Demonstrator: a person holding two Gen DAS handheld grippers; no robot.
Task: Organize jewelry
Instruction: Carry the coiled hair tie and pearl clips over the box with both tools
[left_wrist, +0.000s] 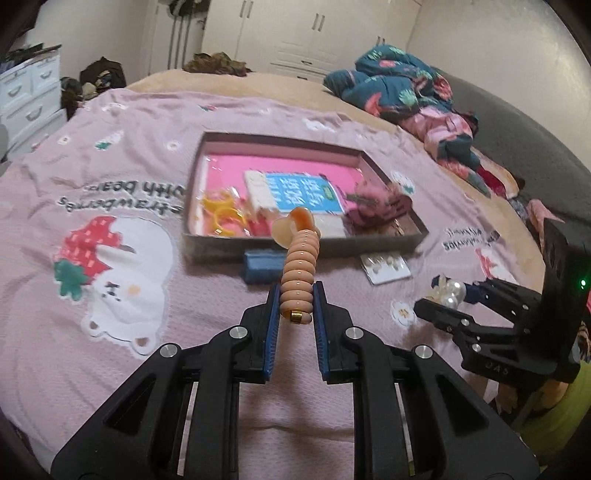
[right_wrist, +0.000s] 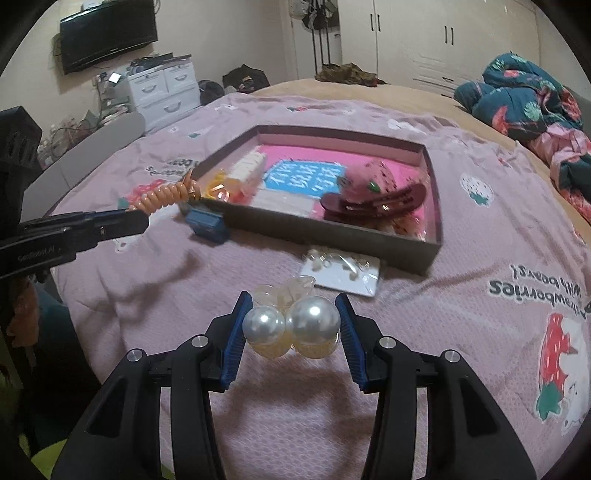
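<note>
Left wrist view: the left claw (left_wrist: 295, 299) is clamped on the lower end of a peach spiral hair tie (left_wrist: 298, 273), which stands up between the blue pads (left_wrist: 272, 325) above the pink bedspread (left_wrist: 110, 332); a small gold band sits at its bottom coil. Beyond it lies a shallow dark box (left_wrist: 306, 243) with a pink lining, holding a blue-and-white packet (left_wrist: 303, 194), yellow rings (left_wrist: 221, 214) and a maroon hair clip (left_wrist: 380, 206). A blue block (left_wrist: 260, 266) and a white earring card (left_wrist: 386, 267) lie on the bedspread just beside the box's near wall. At the right, the right claw (left_wrist: 448, 295) carries a pearl piece (left_wrist: 452, 293). Right wrist view: the right claw (right_wrist: 293, 321) grips a hair ornament with two large pearls (right_wrist: 291, 321) side by side between its pads, clear beads beneath them, held above the bedspread (right_wrist: 443, 369). The earring card (right_wrist: 341, 271) lies just ahead, touching the box (right_wrist: 332, 236). At the left, the left claw (right_wrist: 138, 218) holds the spiral hair tie (right_wrist: 166, 195) near the box's corner, above the blue block (right_wrist: 207, 223).
</note>
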